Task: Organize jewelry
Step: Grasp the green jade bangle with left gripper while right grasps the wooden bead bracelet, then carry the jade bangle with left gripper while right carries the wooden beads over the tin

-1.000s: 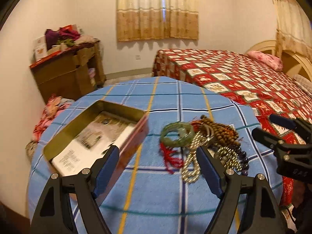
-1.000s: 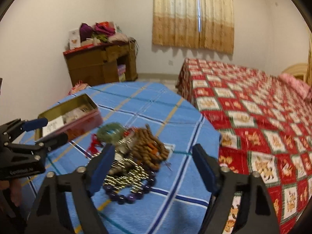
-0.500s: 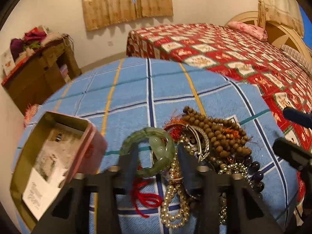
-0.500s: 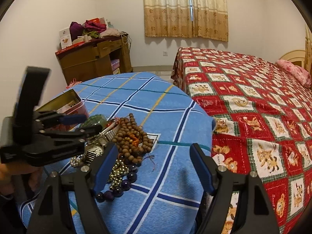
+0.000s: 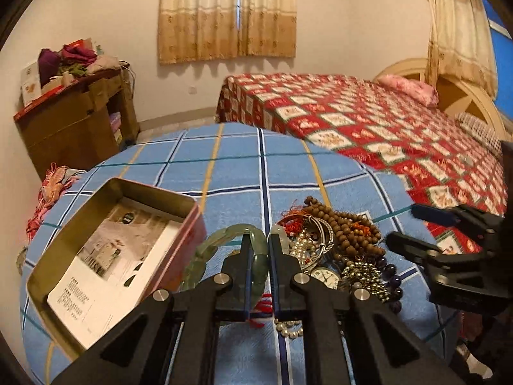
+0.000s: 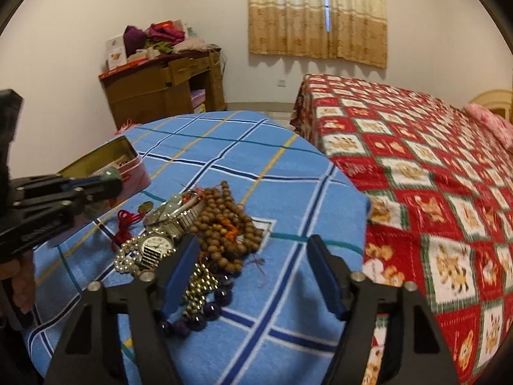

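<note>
My left gripper (image 5: 258, 240) is shut on a green jade bangle (image 5: 205, 253) and holds it between the open tin box (image 5: 80, 243) and the jewelry pile (image 5: 336, 243). The pile holds brown wooden beads (image 6: 224, 224), watches (image 6: 157, 247), a pearl string, dark purple beads (image 6: 205, 314) and a red cord. The box has a printed paper inside. My right gripper (image 6: 253, 266) is open and empty, low over the near right side of the pile; it also shows in the left wrist view (image 5: 413, 227). The left gripper with the bangle shows in the right wrist view (image 6: 109, 179).
Everything lies on a round table with a blue checked cloth (image 6: 256, 166). A bed with a red patterned cover (image 6: 433, 176) stands right beside the table. A wooden cabinet (image 6: 160, 89) piled with clothes stands by the far wall.
My left gripper has closed on the jade bangle and lifted it out of the pile toward the box. The right gripper stayed open and shifted slightly closer over the pile.
</note>
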Tool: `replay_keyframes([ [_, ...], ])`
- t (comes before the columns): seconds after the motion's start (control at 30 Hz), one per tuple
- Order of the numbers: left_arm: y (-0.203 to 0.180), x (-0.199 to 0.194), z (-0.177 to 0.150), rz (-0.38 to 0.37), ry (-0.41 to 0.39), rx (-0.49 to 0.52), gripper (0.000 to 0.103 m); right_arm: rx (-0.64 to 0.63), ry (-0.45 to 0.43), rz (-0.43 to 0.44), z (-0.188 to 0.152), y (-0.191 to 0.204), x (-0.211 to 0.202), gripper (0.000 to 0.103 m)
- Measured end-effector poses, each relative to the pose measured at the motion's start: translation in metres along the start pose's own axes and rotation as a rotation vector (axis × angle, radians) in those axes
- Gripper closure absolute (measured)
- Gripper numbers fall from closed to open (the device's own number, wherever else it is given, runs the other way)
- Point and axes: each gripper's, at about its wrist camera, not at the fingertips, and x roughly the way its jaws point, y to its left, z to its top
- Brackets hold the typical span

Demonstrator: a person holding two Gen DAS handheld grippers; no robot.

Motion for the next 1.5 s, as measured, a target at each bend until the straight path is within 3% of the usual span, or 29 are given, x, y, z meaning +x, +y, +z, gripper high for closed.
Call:
replay_keyframes([
  [0.1,-0.002,-0.007,-0.005,0.016,-0.021,0.001,0.095,-0.029,0.037,0.033,0.007,0.004,0.013,0.054],
  [0.33,-0.005,-0.007,-0.017,-0.012,0.001,-0.034,0.095,-0.07,0.155,0.093,0.009,0.007,0.048,0.059],
  [0.43,-0.005,-0.009,-0.019,-0.014,-0.001,-0.037,0.095,-0.031,0.153,0.136,0.01,-0.001,0.043,0.076],
  [0.77,-0.006,-0.034,-0.018,-0.028,-0.046,-0.059,0.095,0.01,0.082,0.157,0.012,-0.002,0.013,0.079],
  [1.13,0.004,-0.059,-0.012,-0.02,-0.105,-0.09,0.095,0.011,-0.017,0.189,0.039,0.003,-0.026,0.08],
  [1.5,0.023,-0.076,-0.009,-0.001,-0.145,-0.122,0.095,-0.006,-0.069,0.219,0.053,0.015,-0.037,0.08],
])
